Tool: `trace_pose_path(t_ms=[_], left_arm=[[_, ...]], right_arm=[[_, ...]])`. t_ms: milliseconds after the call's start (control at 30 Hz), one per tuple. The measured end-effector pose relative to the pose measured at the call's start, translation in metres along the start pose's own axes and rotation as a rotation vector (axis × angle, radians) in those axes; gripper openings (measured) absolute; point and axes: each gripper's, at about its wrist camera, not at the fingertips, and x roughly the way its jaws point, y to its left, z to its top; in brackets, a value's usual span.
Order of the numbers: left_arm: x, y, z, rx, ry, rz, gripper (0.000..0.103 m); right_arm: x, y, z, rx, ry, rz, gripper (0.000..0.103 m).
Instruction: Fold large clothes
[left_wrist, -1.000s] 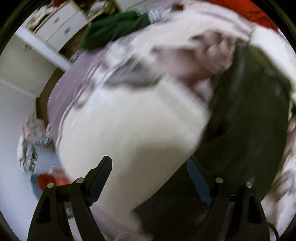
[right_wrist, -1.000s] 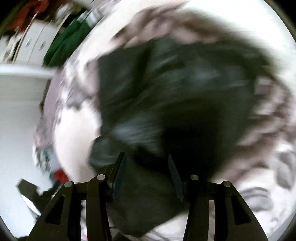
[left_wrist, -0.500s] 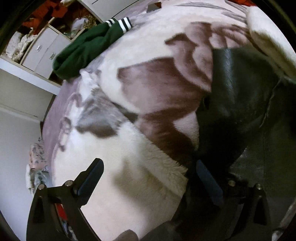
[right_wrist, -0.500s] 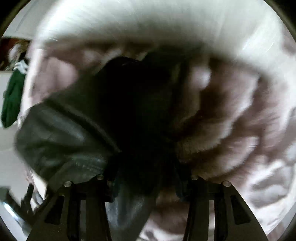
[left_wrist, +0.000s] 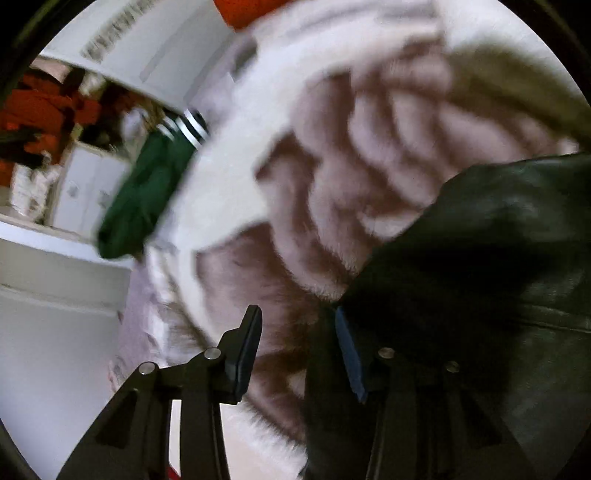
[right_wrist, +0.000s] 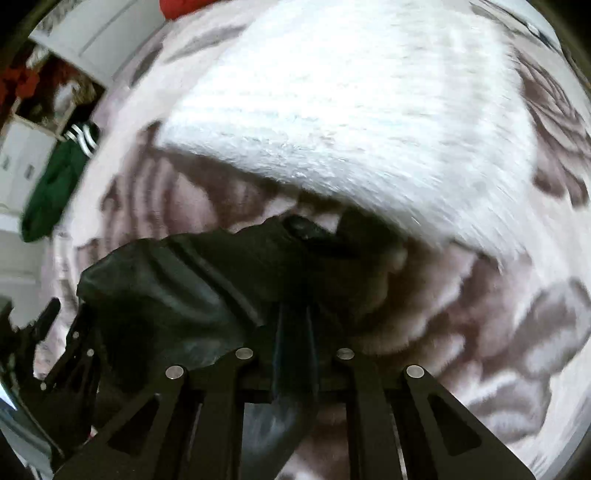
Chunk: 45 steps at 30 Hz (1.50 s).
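A black leather jacket (left_wrist: 498, 266) lies on a fluffy pink and brown patterned blanket (left_wrist: 351, 155). In the left wrist view my left gripper (left_wrist: 297, 332) is open, its right finger against the jacket's left edge, its left finger over the blanket. In the right wrist view my right gripper (right_wrist: 295, 317) is shut on a fold of the black jacket (right_wrist: 192, 280), which bunches up to the left of the fingers. The left gripper (right_wrist: 62, 332) shows at the lower left of the right wrist view, beside the jacket.
A green garment (left_wrist: 144, 192) with white striped cuffs lies at the blanket's far left edge; it also shows in the right wrist view (right_wrist: 51, 192). A white fluffy blanket part (right_wrist: 351, 110) lies beyond the jacket. White drawers (left_wrist: 85, 184) and red cloth (left_wrist: 40, 110) stand behind.
My right gripper has closed on the jacket's fold. My left gripper has narrowed its opening and tilted up toward the jacket's edge. Both views have swung toward the bed's far side.
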Motion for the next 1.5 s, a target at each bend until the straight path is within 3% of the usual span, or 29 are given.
trace_pose_path(t_ms=[33,100,233,367,467,533,633,667,800,933,1067,1133,1200,1300,1400,1500], left_arm=[[0.008,0.001,0.003,-0.003,0.006,-0.022,0.042],[0.013,0.002,0.006,-0.004,0.013,-0.039,0.042],[0.008,0.019,0.006,-0.044,0.035,-0.096,0.042],[-0.033,0.056,-0.012,-0.106,-0.045,-0.14,0.042],[-0.062,0.082,-0.044,-0.169,-0.057,-0.211,0.048],[-0.074,0.083,-0.069,-0.178,-0.029,-0.308,0.048],[-0.077,0.061,-0.102,-0.159,0.038,-0.439,0.049],[-0.072,0.051,-0.107,-0.151,0.057,-0.457,0.05],[-0.042,0.016,-0.114,-0.132,0.066,-0.467,0.059],[-0.019,0.007,-0.109,-0.149,0.078,-0.543,0.059],[-0.017,0.011,-0.108,-0.146,0.073,-0.588,0.06],[-0.023,0.016,-0.11,-0.153,0.067,-0.595,0.058],[-0.039,0.025,-0.114,-0.198,0.053,-0.602,0.055],[-0.071,0.03,-0.124,-0.26,-0.002,-0.644,0.045],[-0.085,0.025,-0.13,-0.299,-0.032,-0.604,0.026],[-0.088,0.046,-0.133,-0.403,0.016,-0.638,0.024]], right_arm=[[0.019,-0.002,0.003,0.008,0.039,-0.037,0.0],[0.044,-0.012,0.012,0.067,0.091,0.005,0.0],[0.045,-0.006,0.017,0.056,0.089,-0.018,0.0],[0.018,-0.013,0.008,0.091,0.102,0.048,0.0],[-0.014,-0.015,-0.016,0.093,0.1,0.184,0.004],[-0.029,-0.012,-0.04,0.063,0.111,0.242,0.004],[-0.039,-0.009,-0.08,0.046,0.142,0.264,0.004],[-0.037,-0.008,-0.092,0.051,0.159,0.27,0.005],[-0.022,-0.024,-0.143,0.131,0.222,0.27,0.03],[-0.006,-0.044,-0.173,0.277,0.251,0.268,0.032],[-0.007,-0.061,-0.175,0.328,0.235,0.33,0.033],[-0.002,-0.065,-0.167,0.347,0.224,0.401,0.064],[0.007,-0.07,-0.152,0.372,0.194,0.514,0.074],[0.028,-0.066,-0.126,0.376,0.178,0.609,0.074],[0.049,-0.063,-0.105,0.359,0.171,0.691,0.074],[0.068,-0.06,-0.084,0.348,0.159,0.766,0.075]])
